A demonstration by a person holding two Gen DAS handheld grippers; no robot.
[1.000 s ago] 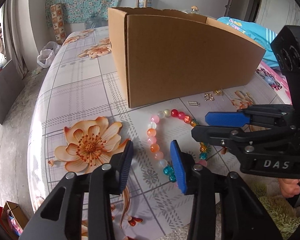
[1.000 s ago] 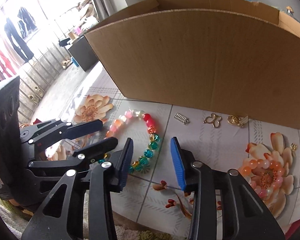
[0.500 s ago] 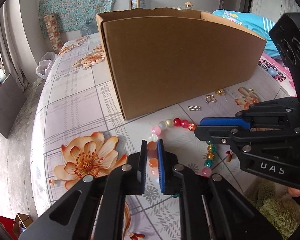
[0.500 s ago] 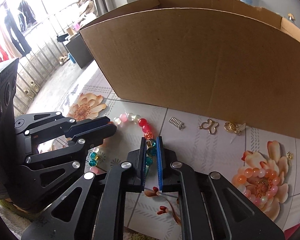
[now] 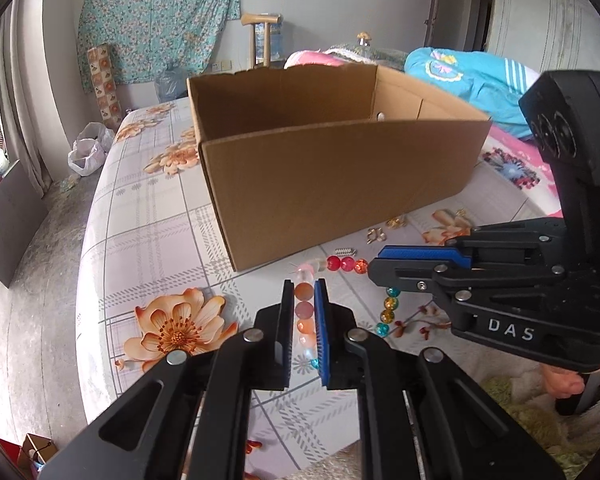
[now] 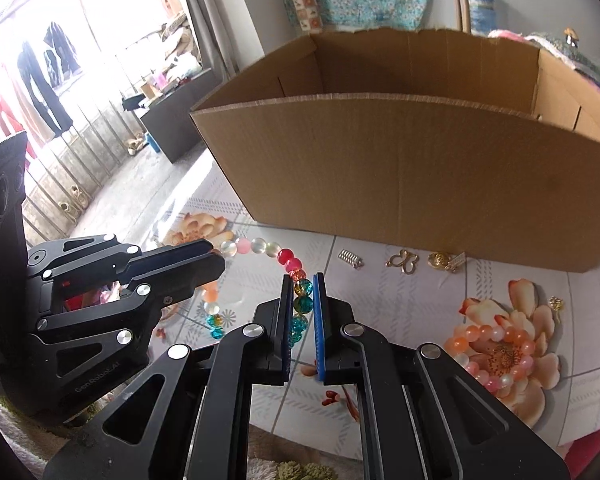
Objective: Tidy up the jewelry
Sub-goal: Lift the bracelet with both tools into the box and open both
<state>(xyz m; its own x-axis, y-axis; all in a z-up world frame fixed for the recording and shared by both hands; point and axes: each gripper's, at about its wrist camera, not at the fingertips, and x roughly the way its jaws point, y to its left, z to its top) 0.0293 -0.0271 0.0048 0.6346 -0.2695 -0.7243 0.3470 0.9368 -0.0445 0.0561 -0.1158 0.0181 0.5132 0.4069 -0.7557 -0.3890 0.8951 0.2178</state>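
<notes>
Two grippers, left [image 5: 304, 314] and right [image 6: 302, 312], clamping one bead necklace [image 6: 286, 256], gold trinkets [image 6: 402, 261] lying beside cardboard box [image 6: 400, 184], interior mostly hidden.

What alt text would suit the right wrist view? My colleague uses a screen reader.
The right gripper is shut on the teal end of a bead necklace; the left gripper pinches its other end. Behind stands an open cardboard box, with gold charms and a peach bracelet on the flowered tablecloth.

box [image 5: 340, 184]: plain brown | tablecloth [image 5: 148, 232]: grey plaid, orange flowers | necklace [image 6: 288, 258]: pink, red, teal
</notes>
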